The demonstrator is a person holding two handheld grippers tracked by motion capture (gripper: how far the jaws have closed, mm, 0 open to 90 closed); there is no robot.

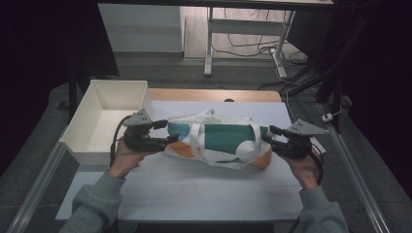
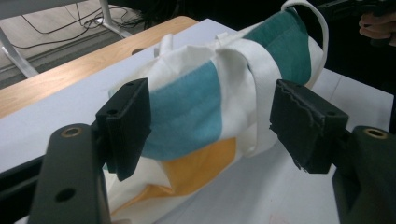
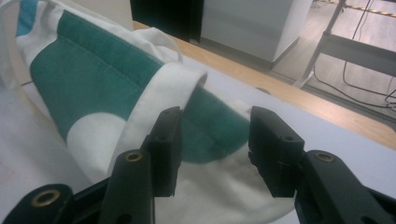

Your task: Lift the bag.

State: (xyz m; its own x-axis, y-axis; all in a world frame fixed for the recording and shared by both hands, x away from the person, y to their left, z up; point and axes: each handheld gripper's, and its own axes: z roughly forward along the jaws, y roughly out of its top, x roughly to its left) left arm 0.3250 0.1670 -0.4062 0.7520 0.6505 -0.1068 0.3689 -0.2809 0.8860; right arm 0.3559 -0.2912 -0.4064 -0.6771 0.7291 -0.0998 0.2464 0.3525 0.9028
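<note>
A rolled cloth bag (image 1: 218, 138) lies across the white mat; it is white with green, teal and orange patches and white straps. My left gripper (image 1: 167, 131) is at the bag's left end. In the left gripper view its jaws (image 2: 212, 123) stand wide apart, with the teal and orange end of the bag (image 2: 201, 107) between them and the pads not pressing on it. My right gripper (image 1: 269, 134) is at the bag's right end. Its jaws (image 3: 217, 144) stand open around the green and white end of the bag (image 3: 93, 79), with gaps at the pads.
An empty white box (image 1: 111, 116) stands at the left, beside my left hand. The white mat (image 1: 194, 189) covers a wooden table whose far edge (image 1: 214, 94) shows behind the bag. Desk legs and cables (image 1: 252, 48) lie on the floor beyond.
</note>
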